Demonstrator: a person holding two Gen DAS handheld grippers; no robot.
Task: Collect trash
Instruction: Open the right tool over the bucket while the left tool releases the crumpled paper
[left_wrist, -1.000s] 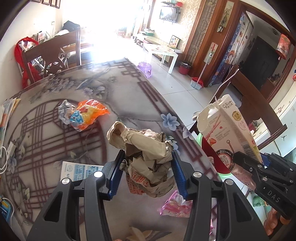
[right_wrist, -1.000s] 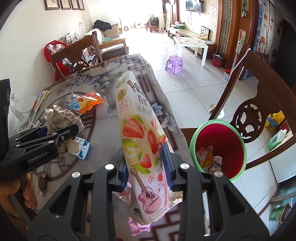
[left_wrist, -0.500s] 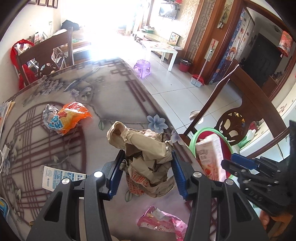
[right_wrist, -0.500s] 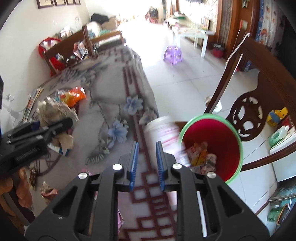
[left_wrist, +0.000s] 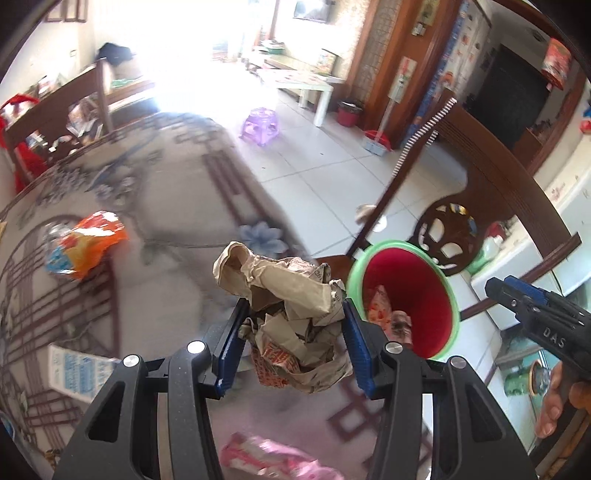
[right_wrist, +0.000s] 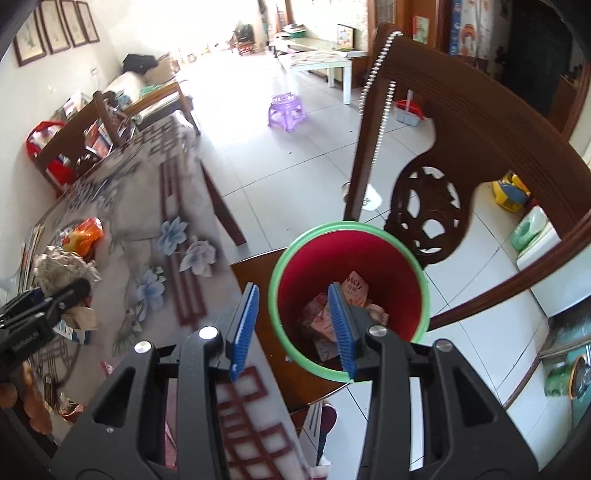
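Note:
My left gripper (left_wrist: 291, 343) is shut on a crumpled brown paper bag (left_wrist: 291, 295) and holds it above the table's right edge, just left of the red bin with a green rim (left_wrist: 406, 291). My right gripper (right_wrist: 293, 325) is open and empty over the bin's near rim (right_wrist: 280, 325). The strawberry carton (right_wrist: 354, 291) lies inside the bin with other wrappers. An orange snack bag (left_wrist: 88, 243), a pink wrapper (left_wrist: 266, 458) and a blue-and-white packet (left_wrist: 79, 371) lie on the table.
The bin stands on a dark wooden chair (right_wrist: 461, 155) beside the patterned table (right_wrist: 173, 206). Another chair (left_wrist: 55, 114) stands at the table's far end. A purple stool (right_wrist: 286, 110) and a white coffee table (right_wrist: 321, 61) stand on the tiled floor.
My right gripper has opened and the strawberry carton has dropped into the bin. My left gripper has moved right toward the bin with the paper bag.

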